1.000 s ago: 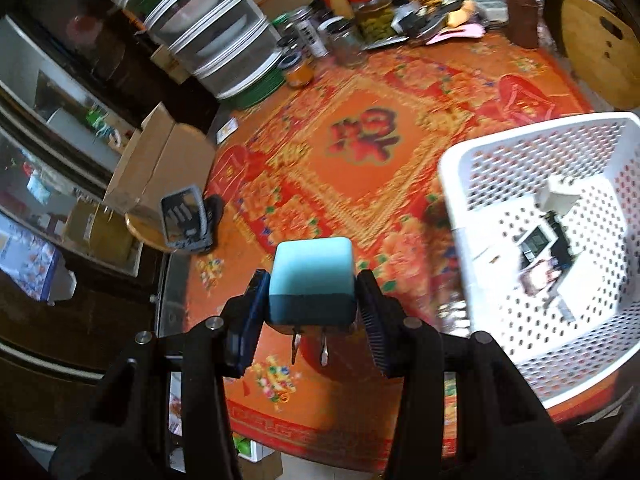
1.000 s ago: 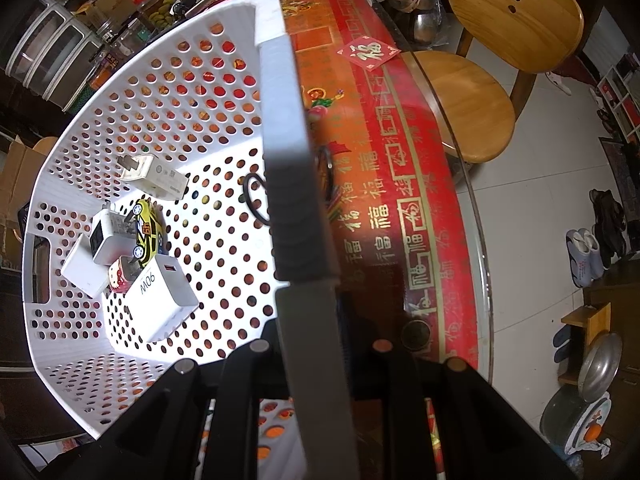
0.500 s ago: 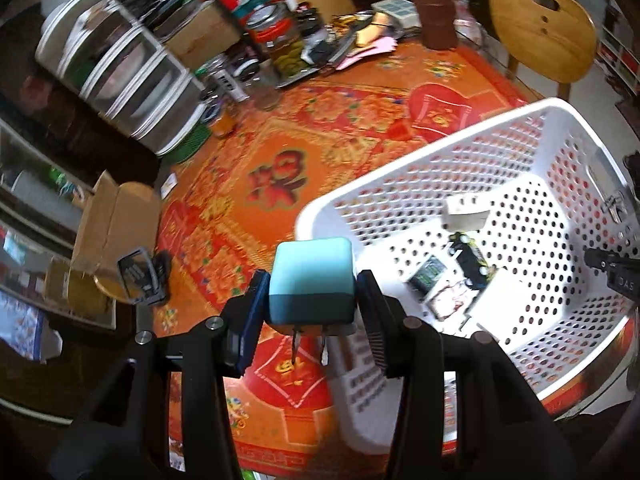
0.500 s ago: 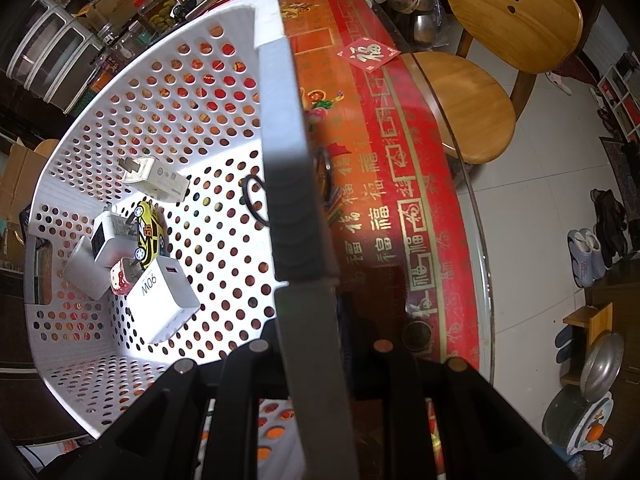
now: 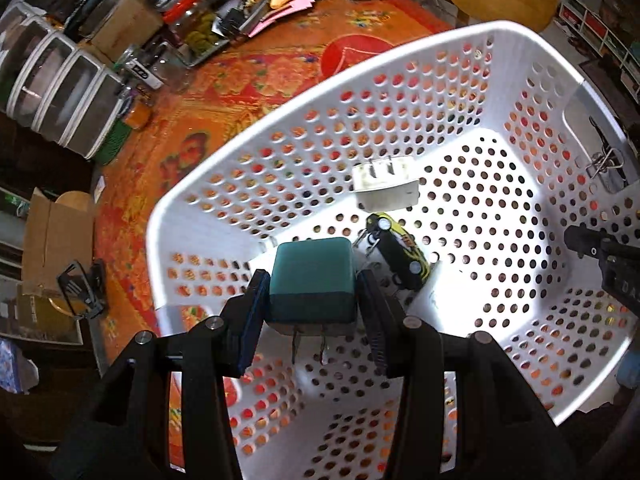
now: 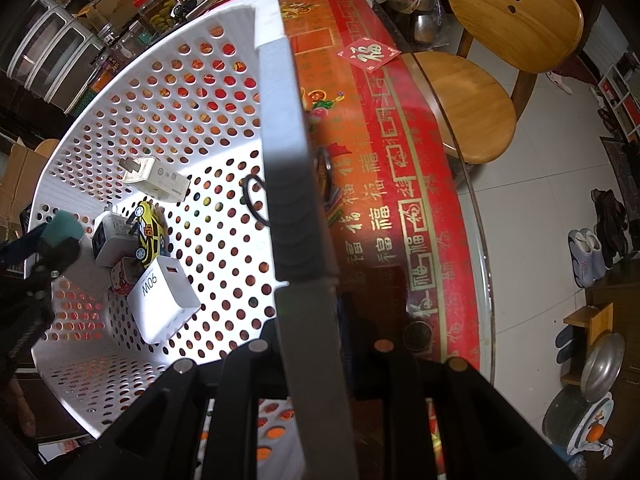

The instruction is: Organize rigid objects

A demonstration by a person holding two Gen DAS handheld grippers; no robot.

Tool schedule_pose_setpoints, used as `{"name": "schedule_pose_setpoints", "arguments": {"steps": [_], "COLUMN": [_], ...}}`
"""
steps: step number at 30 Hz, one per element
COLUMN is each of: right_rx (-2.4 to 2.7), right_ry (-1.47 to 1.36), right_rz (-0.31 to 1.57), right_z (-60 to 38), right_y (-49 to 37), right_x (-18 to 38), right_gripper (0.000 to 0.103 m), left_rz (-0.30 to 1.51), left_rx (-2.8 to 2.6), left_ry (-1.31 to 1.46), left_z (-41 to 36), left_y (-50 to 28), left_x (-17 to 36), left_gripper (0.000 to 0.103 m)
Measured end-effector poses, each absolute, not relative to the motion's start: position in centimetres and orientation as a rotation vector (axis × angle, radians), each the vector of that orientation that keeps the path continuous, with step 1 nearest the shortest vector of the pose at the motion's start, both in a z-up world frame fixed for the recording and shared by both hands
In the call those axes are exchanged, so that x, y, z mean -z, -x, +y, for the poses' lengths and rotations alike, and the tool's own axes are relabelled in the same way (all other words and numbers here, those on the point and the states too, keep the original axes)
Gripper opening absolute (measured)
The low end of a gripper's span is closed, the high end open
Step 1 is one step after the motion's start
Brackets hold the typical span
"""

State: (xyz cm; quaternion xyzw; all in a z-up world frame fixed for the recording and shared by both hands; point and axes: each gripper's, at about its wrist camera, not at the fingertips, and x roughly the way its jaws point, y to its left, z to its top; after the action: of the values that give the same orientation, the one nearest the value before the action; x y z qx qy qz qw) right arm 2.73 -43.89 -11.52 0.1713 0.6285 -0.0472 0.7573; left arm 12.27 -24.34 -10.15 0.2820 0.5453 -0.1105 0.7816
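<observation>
My left gripper [image 5: 313, 278] is shut on a teal charger plug [image 5: 312, 268], prongs pointing back toward the camera. It hangs inside the white perforated basket [image 5: 240, 152], above the basket floor near a yellow toy car [image 5: 400, 248] and a white charger [image 5: 386, 184]. In the right wrist view the teal plug [image 6: 60, 228] shows at the basket's left side, over a small white charger [image 6: 110, 236] and a 90W charger [image 6: 164, 300]. My right gripper [image 6: 308, 304] is shut on the basket's rim [image 6: 292, 184], one finger on each side of it.
The basket sits on a red patterned tablecloth [image 6: 380, 140]. Jars [image 5: 200, 28] and stacked clear containers [image 5: 52, 92] crowd the table's far side. Wooden chairs [image 6: 472, 100] stand beside the table. A binder clip [image 5: 606, 160] hangs on the basket's right wall.
My left gripper carried the teal plug from above the tablecloth rightward and down, over the rim and into the basket. The right gripper kept its hold on the rim without moving.
</observation>
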Motion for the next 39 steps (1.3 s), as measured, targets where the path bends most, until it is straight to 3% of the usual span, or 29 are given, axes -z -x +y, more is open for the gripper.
{"name": "schedule_pose_setpoints", "arguments": {"steps": [9,11,13,16,19,27,35,39], "right_rx": [0.103,0.103,0.103,0.103,0.104,0.12,0.123,0.119], "right_ry": [-0.373,-0.373,-0.373,-0.374,-0.372,-0.36,-0.338,-0.299], "right_rz": [1.37,1.37,1.37,1.37,1.372,1.364,1.294,1.263], "right_z": [-43.9,-43.9,-43.9,-43.9,-43.8,-43.5,-42.5,-41.4], "right_y": [-2.7,-2.7,-2.7,-2.7,-2.6,-2.5,-0.6,1.4], "right_x": [11.5,11.5,11.5,11.5,11.6,11.6,7.1,4.7], "right_gripper": [0.018,0.018,0.018,0.018,0.018,0.018,0.018,0.027], "left_rz": [1.248,1.252,1.239,1.196,1.195,1.164,1.129,1.089], "left_rx": [0.307,0.315,0.32,0.328,0.352,0.352,0.368,0.37], "left_ry": [-0.586,-0.583,-0.587,-0.587,-0.559,-0.515,-0.309,-0.221], "left_z": [-25.5,-25.6,-25.7,-25.5,-25.1,-23.5,-19.3,-17.1], "left_y": [-13.2,-13.1,-12.9,-12.4,-12.2,-11.1,-9.6,-8.7], "left_x": [12.2,12.4,12.4,11.5,10.9,9.0,3.6,0.4], "left_gripper": [0.044,0.052,0.083,0.095,0.099,0.099,0.099,0.102]}}
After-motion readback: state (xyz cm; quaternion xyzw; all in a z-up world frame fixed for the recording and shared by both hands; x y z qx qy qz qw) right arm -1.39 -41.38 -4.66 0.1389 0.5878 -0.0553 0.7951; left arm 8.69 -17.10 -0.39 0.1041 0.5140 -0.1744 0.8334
